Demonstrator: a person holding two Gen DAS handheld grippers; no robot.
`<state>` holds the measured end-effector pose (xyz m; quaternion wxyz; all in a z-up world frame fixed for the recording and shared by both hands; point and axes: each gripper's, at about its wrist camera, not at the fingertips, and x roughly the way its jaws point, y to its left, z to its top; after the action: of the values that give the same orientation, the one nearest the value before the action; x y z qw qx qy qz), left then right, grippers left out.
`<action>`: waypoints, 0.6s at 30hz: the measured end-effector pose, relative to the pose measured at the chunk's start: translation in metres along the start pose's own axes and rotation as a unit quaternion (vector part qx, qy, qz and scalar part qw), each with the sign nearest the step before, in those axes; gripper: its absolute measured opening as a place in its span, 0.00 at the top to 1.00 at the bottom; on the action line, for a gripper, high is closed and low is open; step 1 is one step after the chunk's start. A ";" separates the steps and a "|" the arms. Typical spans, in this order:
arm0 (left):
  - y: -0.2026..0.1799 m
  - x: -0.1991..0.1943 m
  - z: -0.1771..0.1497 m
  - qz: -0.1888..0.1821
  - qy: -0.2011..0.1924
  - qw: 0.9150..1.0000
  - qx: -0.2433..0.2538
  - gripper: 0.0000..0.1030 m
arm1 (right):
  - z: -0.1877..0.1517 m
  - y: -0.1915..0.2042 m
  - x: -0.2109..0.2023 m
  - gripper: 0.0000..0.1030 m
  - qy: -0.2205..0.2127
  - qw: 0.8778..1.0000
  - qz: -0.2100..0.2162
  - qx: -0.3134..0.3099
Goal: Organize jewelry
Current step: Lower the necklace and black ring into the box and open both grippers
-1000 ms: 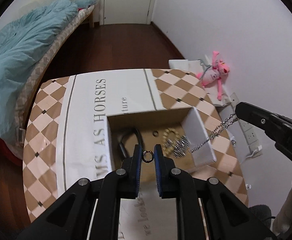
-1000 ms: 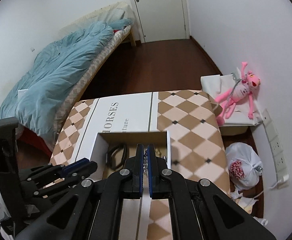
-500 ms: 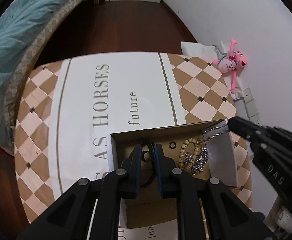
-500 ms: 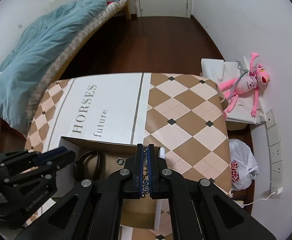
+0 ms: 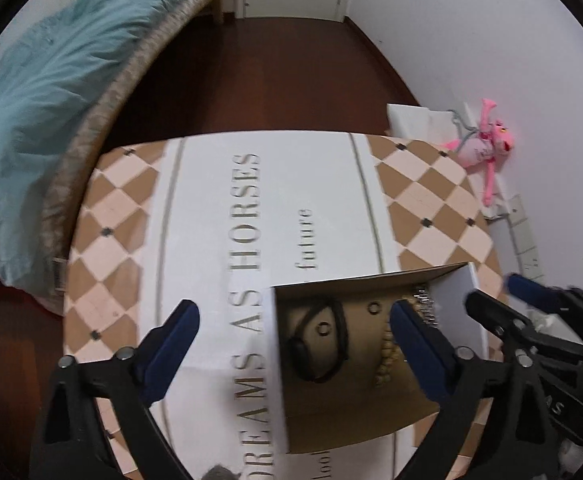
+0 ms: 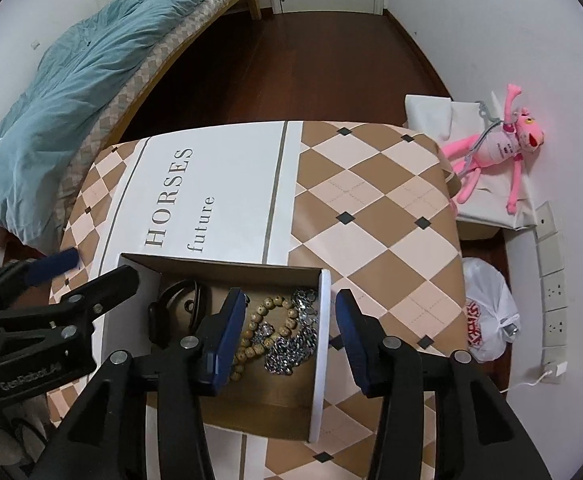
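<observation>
An open cardboard box (image 6: 219, 266) (image 5: 355, 424) stands at the near side of the table. It holds a wooden bead bracelet (image 6: 253, 334), a silver chain (image 6: 293, 342), a black band (image 5: 319, 344) (image 6: 179, 308) and small rings (image 5: 323, 328). My left gripper (image 5: 293, 330) is open and empty, its fingers straddling the box's left wall. My right gripper (image 6: 289, 322) is open and empty, its fingers straddling the box's white right wall (image 6: 321, 344). Each gripper also shows at the edge of the other's view.
The table (image 6: 371, 216) has a checked cloth with a white printed panel. A bed with a teal blanket (image 6: 71, 80) lies at the left. A pink plush toy (image 6: 495, 152), a white plastic bag (image 6: 487, 320) and wall sockets are at the right.
Both grippers have opened. The right one let the silver chain drop into the box, and the left one let its small ring go into the box.
</observation>
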<state>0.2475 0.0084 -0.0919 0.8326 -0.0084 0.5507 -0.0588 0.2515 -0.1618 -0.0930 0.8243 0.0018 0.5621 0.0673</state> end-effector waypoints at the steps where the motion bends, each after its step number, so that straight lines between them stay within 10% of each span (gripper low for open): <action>1: 0.002 -0.001 -0.002 0.013 -0.004 1.000 -0.001 0.05 | -0.002 0.000 -0.001 0.32 0.000 1.000 -0.007 0.000; 3: 0.006 -0.003 -0.008 0.025 -0.008 1.000 -0.005 0.05 | -0.007 0.001 -0.003 0.12 0.000 1.000 -0.027 -0.004; 18: 0.010 -0.023 -0.032 0.055 -0.030 0.998 -0.007 0.05 | -0.037 0.008 -0.023 0.07 -0.014 0.998 -0.059 0.000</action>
<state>0.2100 0.0229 -0.0841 0.8506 0.0145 0.5256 -0.0090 0.2081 -0.1596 -0.0852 0.8345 -0.0299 0.5498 0.0186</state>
